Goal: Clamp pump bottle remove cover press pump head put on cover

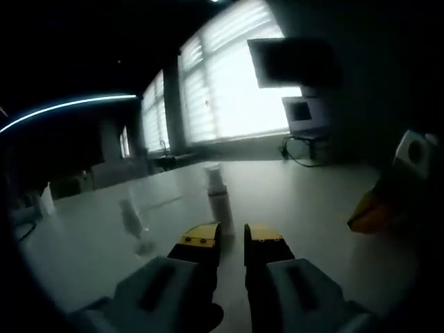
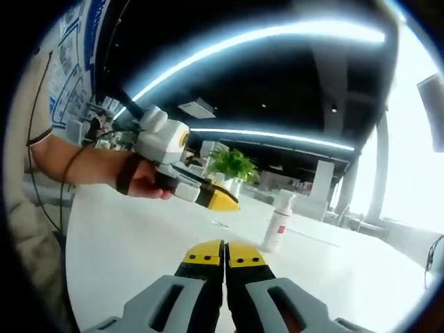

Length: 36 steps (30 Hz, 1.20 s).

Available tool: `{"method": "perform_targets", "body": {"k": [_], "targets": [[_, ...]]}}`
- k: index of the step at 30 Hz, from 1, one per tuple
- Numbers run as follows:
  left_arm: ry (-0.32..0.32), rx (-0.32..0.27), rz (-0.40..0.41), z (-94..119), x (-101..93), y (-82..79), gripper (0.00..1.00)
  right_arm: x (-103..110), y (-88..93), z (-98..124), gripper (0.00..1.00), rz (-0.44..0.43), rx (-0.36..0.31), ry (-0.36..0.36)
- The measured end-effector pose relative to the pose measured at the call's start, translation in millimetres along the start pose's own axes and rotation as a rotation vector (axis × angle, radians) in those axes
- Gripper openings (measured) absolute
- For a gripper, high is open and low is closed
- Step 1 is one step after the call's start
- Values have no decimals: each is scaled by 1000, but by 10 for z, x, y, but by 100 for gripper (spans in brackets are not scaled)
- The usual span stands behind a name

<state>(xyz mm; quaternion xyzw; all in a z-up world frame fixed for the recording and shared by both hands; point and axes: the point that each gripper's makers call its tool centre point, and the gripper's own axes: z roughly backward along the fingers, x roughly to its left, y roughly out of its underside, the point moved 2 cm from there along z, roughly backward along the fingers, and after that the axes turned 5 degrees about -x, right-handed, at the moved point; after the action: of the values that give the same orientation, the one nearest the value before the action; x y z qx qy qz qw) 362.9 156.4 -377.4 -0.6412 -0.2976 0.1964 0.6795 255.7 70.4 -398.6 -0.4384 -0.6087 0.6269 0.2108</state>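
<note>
Clamping not begun: pump bottle [image 1: 218, 196] stands free on the bench [image 2: 139, 243]. Left gripper [image 1: 232, 239] jaws slightly apart, right gripper [image 2: 224, 255] jaws together; next, approach it.

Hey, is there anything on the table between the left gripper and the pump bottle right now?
Nothing visible does. In the left gripper view the pump bottle stands upright just beyond the left gripper, with bare table around it. The jaws are slightly apart.

Right gripper [image 2: 224, 254]: yellow-tipped fingers [image 2: 202, 254] pressed together, nothing between them, low over white counter [image 2: 125, 243]. Pump bottle [image 2: 278, 222] upright on counter ahead, cover on, untouched. Left gripper [image 2: 220, 201] held above counter at left by a person's hand [image 2: 147, 182]. Potted plant [image 2: 233, 166] behind.
</note>
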Motion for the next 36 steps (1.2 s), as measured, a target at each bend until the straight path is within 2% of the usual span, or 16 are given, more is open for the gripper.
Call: {"method": "perform_targets", "body": {"k": [4,9,19,21,28,30,36], "targets": [[8,11,30,-102,40,15,6,-25,10,-1,0,-13,3,11],[36,5,73,-220,-17,18,10,-26,20,-3,0,-9,11,11],[-16,19,61,-486,-13,103,16,-42,16,-6,0,-7,8,15],[-65,36,15,-497,57,143,16,-43,14,-3,0,-6,8,15],[-88,46,32,-533,1,181,20,-51,14,-3,0,-8,7,15],[-80,47,45,-582,21,191,21,-70,23,-1,0,-17,7,20],[-70,59,54,-685,-93,201,26,-72,34,5,0,-40,15,29]]}}
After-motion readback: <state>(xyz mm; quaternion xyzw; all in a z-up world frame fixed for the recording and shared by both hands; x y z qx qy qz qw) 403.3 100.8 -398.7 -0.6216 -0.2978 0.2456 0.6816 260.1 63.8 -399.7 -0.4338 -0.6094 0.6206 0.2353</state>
